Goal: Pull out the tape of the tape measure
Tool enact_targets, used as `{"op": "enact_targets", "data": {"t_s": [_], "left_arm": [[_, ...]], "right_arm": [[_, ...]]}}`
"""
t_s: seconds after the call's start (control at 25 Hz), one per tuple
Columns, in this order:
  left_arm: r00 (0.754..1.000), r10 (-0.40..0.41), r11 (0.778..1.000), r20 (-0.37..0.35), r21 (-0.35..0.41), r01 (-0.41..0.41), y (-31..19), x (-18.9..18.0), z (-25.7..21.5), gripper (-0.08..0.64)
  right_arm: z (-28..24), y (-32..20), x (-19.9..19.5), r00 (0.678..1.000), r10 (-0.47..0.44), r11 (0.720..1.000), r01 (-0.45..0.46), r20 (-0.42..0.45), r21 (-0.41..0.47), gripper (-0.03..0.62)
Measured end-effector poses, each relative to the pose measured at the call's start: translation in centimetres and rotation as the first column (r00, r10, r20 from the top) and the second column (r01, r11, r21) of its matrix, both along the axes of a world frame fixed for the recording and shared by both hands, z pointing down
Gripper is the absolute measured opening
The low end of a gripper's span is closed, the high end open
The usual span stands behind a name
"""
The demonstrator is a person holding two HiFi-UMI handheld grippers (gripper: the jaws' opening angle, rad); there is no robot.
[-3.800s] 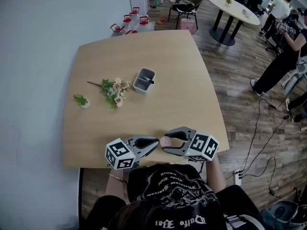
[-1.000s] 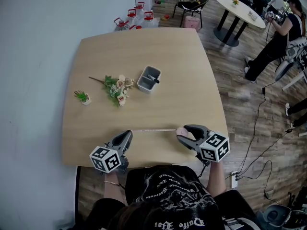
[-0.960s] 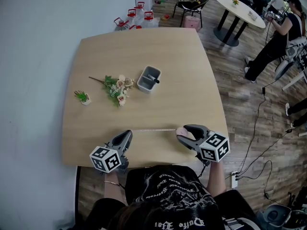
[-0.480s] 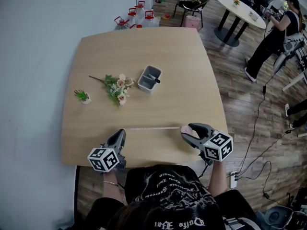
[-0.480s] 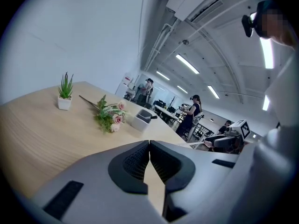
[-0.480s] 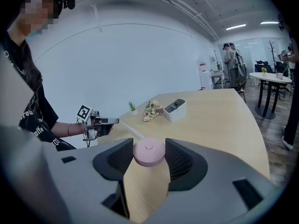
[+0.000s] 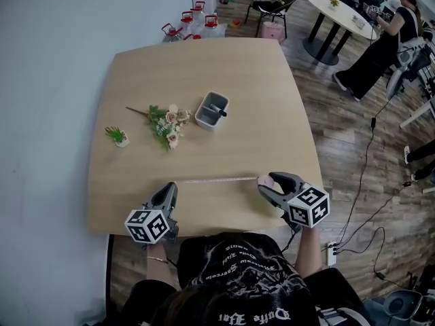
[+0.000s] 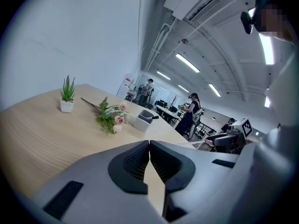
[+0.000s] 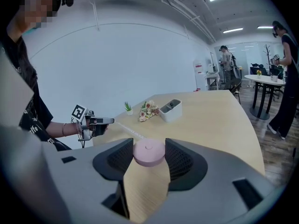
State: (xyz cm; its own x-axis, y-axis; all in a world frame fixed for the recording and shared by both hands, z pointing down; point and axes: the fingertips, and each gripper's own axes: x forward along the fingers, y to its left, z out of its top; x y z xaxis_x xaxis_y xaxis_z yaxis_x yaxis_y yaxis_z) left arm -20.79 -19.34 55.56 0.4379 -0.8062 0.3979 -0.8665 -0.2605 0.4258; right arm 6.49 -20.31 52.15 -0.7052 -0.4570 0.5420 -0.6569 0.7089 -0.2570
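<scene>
A round pink tape measure (image 9: 149, 154) sits between the jaws of my right gripper (image 9: 149, 144), which is shut on its case near the table's front right (image 7: 266, 180). A thin pale tape (image 7: 216, 179) runs out of it to the left, just above the tabletop, to the tips of my left gripper (image 7: 172, 186). In the left gripper view that gripper (image 8: 149, 143) has its jaws pressed together; the tape's end between them is hidden. In the right gripper view the tape (image 9: 128, 130) leads across to the left gripper (image 9: 96, 122).
A grey box (image 7: 211, 111) with a dark object inside, a sprig of artificial flowers (image 7: 165, 126) and a tiny potted plant (image 7: 117, 138) lie mid-table. The wooden table's front edge (image 7: 204, 231) is just below both grippers. Red-capped bottles (image 7: 194, 24) stand on the floor beyond.
The two grippers, nearly touching at first, now stand far apart with the tape stretched between them. Over the last second the left gripper moved a little further left.
</scene>
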Motion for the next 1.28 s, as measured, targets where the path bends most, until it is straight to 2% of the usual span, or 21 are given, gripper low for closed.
{"op": "enact_targets", "data": {"t_s": [0.32, 0.8, 1.12, 1.2, 1.28], "left_arm": [[0.999, -0.050, 0.999, -0.008, -0.004, 0.050, 0.3, -1.5, 0.3, 0.011], [1.000, 0.024, 1.000, -0.017, 0.009, -0.024, 0.4, 1.1, -0.1, 0.011], [0.999, 0.023, 1.000, -0.038, 0.008, -0.023, 0.2, 1.4, 0.2, 0.011], [1.000, 0.020, 1.000, -0.023, -0.005, -0.020, 0.2, 1.4, 0.6, 0.011], [0.999, 0.012, 0.999, 0.031, -0.035, -0.010, -0.1, 1.5, 1.2, 0.011]], "right_arm": [[0.3, 0.0, 1.6, 0.999, 0.050, 0.999, -0.050, 0.005, -0.003, 0.229], [0.3, 0.4, 1.1, 0.999, 0.028, 1.000, -0.028, 0.031, -0.008, 0.229], [0.8, 0.5, 1.2, 0.999, 0.037, 0.999, -0.036, 0.037, -0.014, 0.229], [0.9, 0.5, 1.3, 0.999, 0.040, 0.999, -0.039, 0.033, -0.015, 0.229], [1.1, 0.5, 1.3, 0.999, 0.038, 0.999, -0.038, 0.026, -0.017, 0.229]]}}
